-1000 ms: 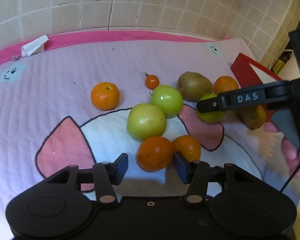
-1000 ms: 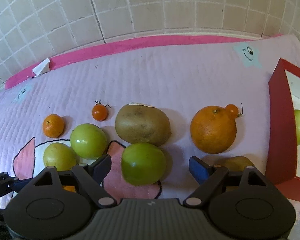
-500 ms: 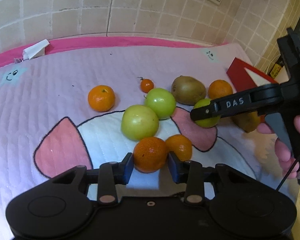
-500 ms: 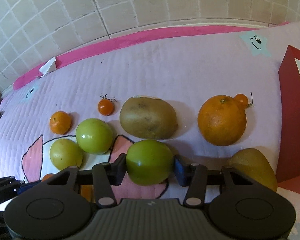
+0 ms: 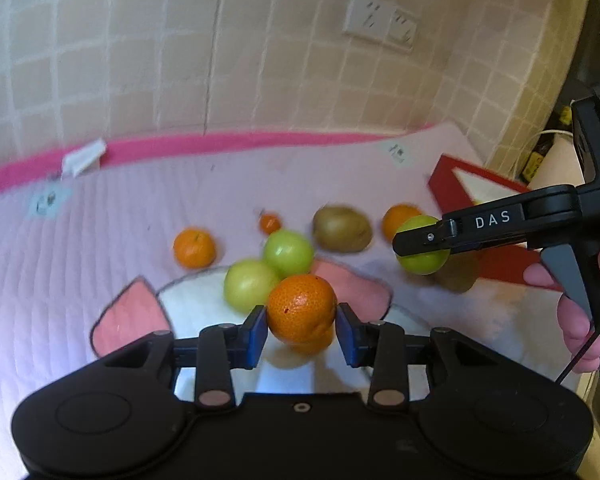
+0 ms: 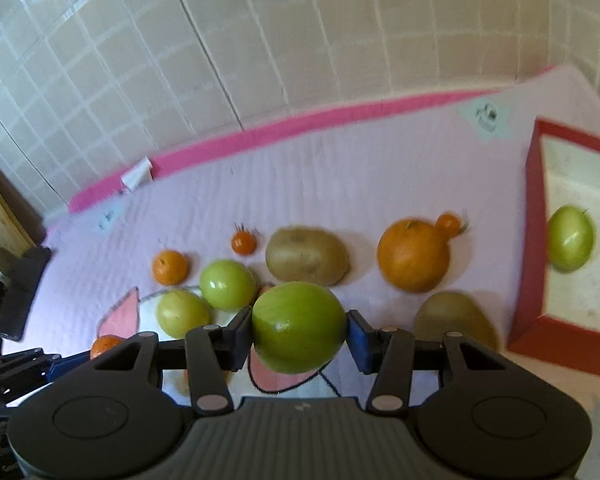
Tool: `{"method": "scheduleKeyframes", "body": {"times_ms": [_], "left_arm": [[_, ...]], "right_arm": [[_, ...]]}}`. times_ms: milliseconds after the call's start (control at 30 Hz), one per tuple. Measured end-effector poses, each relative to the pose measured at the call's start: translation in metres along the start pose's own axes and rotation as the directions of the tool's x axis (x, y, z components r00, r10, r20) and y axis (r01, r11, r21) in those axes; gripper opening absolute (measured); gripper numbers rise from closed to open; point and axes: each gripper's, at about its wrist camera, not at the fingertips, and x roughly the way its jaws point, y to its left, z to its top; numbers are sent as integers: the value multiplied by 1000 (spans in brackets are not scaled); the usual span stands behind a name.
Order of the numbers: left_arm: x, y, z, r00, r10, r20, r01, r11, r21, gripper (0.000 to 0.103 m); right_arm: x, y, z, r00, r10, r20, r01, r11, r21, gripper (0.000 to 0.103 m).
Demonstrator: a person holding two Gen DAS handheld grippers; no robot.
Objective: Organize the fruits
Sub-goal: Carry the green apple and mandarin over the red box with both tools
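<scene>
My left gripper (image 5: 301,330) is shut on an orange mandarin (image 5: 302,307) and holds it above the quilted mat. My right gripper (image 6: 298,334) is shut on a green tomato (image 6: 299,327), also lifted; it shows in the left wrist view (image 5: 422,250) at the right. On the mat lie two green tomatoes (image 6: 228,285), a small mandarin (image 6: 170,267), a cherry tomato (image 6: 243,243), a kiwi (image 6: 307,255), a large orange (image 6: 414,255) with a second cherry tomato (image 6: 449,224) beside it, and another kiwi (image 6: 454,319). One more mandarin (image 5: 312,345) lies under my left gripper.
A red-rimmed white tray (image 6: 534,240) stands at the right with one green tomato (image 6: 571,238) in it. A tiled wall (image 6: 260,40) runs behind the mat's pink edge (image 6: 300,126). A white paper scrap (image 5: 82,158) lies at the far left.
Both grippers have lifted their fruit off the mat: the left with the mandarin, the right with the green tomato. One second ago both stood open around them.
</scene>
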Motion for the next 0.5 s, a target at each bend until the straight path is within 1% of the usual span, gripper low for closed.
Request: {"method": "scheduleKeyframes", "body": {"times_ms": [133, 200, 267, 367, 500], "left_arm": [[-10, -23, 21, 998, -18, 64, 14, 998, 59, 44], [-11, -38, 34, 994, -28, 109, 18, 995, 94, 44], [-11, -54, 46, 989, -54, 134, 37, 991, 126, 44], [-10, -78, 64, 981, -91, 170, 62, 983, 171, 44], [1, -110, 87, 975, -113, 192, 68, 972, 227, 44]], "right_arm": [[-37, -12, 8, 996, -5, 85, 4, 1000, 8, 51], [-58, -22, 14, 991, -25, 133, 23, 1000, 18, 51], [-78, -36, 19, 982, -50, 181, 44, 998, 35, 51], [-108, -61, 27, 963, -99, 251, 85, 994, 66, 51], [-144, -99, 32, 925, -195, 326, 163, 979, 122, 51]]}}
